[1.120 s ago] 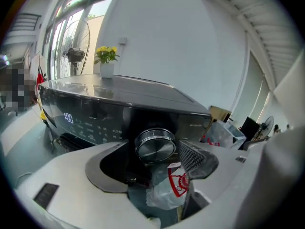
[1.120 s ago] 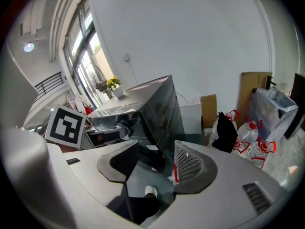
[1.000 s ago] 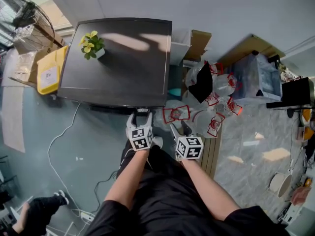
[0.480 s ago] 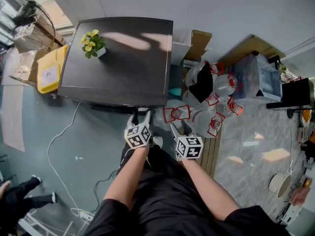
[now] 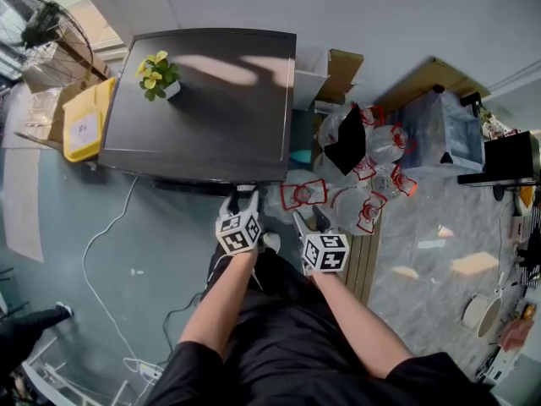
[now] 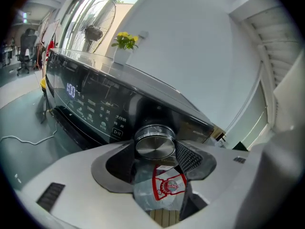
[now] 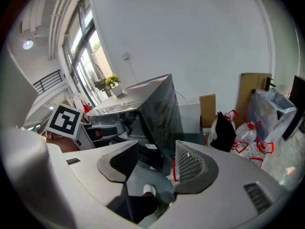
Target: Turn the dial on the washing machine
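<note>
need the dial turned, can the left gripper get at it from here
Probably yes: the dial already sits between the jaws of the left gripper, which have just been closing on it; nothing blocks it.

Plant (image 5: 157, 76) on washing machine (image 5: 221, 125), bin (image 5: 86, 122) left of it, bags (image 5: 376, 172) right, dial (image 6: 154, 145) on front

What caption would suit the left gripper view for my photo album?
Left gripper, jaws just closing onto the dial between them, on the washing machine.
</note>
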Available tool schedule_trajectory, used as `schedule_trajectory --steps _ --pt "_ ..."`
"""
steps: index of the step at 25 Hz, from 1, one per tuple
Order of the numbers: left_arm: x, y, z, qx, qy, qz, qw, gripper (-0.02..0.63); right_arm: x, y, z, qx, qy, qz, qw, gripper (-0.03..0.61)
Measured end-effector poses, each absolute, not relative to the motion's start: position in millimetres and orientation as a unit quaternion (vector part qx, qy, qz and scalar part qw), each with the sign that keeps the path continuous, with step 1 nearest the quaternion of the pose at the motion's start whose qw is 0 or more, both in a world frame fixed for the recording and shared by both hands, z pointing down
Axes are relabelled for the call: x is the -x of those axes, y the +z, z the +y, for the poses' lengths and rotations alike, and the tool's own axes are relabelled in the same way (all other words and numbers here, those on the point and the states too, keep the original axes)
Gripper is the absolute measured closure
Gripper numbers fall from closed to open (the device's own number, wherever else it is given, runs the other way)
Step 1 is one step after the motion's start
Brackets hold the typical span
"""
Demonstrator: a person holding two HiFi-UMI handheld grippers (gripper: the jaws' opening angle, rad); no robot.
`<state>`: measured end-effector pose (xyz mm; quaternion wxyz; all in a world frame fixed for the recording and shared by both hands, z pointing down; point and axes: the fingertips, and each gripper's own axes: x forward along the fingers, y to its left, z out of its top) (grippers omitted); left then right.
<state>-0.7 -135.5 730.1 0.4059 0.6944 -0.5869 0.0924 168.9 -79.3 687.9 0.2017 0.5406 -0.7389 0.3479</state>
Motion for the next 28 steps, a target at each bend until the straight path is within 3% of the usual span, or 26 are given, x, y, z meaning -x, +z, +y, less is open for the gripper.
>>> schedule_trajectory --steps 18,28 --pt "-2.5 728.2 -135.6 -0.689 0.238 -0.611 0.309 0.351 -170.2 688.2 -84.2 -0.543 0.355 -0.735 0.198 0.357" --pt "-1.5 729.9 -135.5 -0.687 0.244 -0.614 0.302 0.351 -169.8 689.8 -86.0 -0.544 0.357 -0.734 0.193 0.357"
